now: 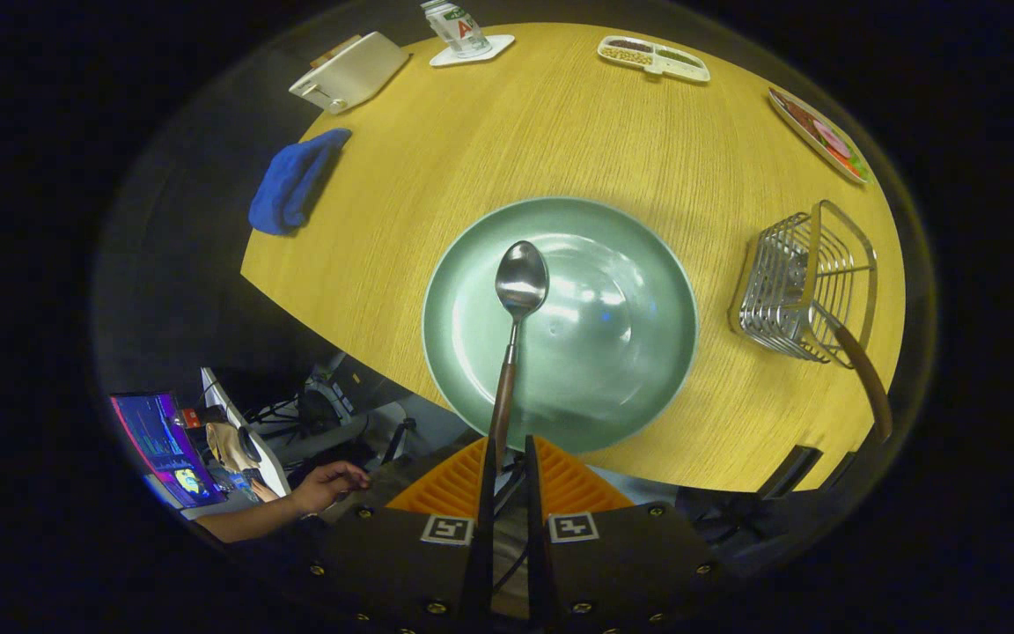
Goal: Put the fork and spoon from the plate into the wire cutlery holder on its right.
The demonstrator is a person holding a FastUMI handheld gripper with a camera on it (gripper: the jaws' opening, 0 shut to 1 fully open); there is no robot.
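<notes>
Spoon (pixel 520 282) gripped — above plate (pixel 648 264).

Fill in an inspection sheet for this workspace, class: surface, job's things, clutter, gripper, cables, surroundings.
Surface: round wooden table, bare between items.
Job's things: spoon held above green plate; wire cutlery holder right of plate, a brown handle sticking out, likely the fork.
Clutter: blue cloth, toaster, carton on coaster, divided snack tray, food plate.
Gripper: gripper shut on spoon handle.
Cables: some below the table edge.
Surroundings: a person's hand near a lit monitor.
</notes>
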